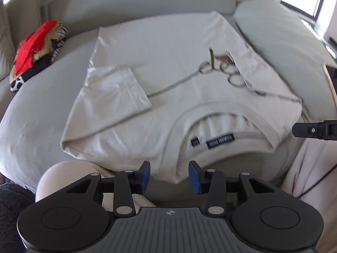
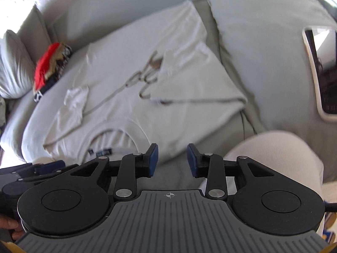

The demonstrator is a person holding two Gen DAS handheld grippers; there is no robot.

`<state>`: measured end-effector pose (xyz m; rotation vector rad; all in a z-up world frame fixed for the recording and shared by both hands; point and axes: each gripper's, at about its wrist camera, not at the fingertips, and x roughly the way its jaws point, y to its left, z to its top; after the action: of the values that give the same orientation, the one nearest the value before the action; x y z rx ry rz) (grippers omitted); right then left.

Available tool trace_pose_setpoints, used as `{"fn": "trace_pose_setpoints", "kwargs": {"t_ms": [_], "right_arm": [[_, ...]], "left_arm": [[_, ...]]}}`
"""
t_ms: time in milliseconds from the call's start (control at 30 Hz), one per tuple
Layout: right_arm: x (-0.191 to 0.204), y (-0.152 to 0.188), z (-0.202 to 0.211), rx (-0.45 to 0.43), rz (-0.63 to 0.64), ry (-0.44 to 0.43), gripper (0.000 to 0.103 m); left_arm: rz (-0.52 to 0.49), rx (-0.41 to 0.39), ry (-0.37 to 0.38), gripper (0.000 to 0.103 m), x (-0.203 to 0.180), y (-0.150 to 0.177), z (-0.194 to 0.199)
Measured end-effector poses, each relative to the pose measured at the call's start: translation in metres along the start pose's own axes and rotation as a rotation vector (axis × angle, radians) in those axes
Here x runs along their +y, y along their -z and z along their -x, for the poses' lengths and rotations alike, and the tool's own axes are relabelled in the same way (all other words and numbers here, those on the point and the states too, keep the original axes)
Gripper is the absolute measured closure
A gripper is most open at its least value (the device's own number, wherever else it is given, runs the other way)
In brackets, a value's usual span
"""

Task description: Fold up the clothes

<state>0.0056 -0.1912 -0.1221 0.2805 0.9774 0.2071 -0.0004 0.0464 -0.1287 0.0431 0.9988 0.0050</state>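
While the grey sofa [image 1: 31,109] fills most of both views, a cream T-shirt [image 1: 168,67] lies flat on its seat cushion with both sleeves folded inward over the chest print and its collar [image 1: 221,126] nearest the cameras. A pile of red and patterned clothes [image 1: 35,52] sits well apart at the far left of the seat. Smallest, the left gripper [image 1: 169,177] and right gripper [image 2: 172,160] both hover at the collar end with jaws apart, gripping nothing.
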Motion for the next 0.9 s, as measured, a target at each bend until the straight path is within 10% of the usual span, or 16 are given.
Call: {"fn": "trace_pose_setpoints", "kwargs": {"t_ms": [500,700,900], "right_arm": [[0.029,-0.001,-0.044,0.035,0.125,0.020,0.062],[0.011,0.005,-0.030,0.200,-0.015,-0.076,0.058],[0.014,-0.014,0.021,-0.021,-0.112,-0.200,0.040]], "left_arm": [[-0.009,0.074,0.007,0.066,-0.007,0.003,-0.030],[-0.035,0.149,0.048,0.066,-0.012,0.011,-0.024],[0.002,0.009,0.083,0.065,0.000,-0.016,0.021]]}}
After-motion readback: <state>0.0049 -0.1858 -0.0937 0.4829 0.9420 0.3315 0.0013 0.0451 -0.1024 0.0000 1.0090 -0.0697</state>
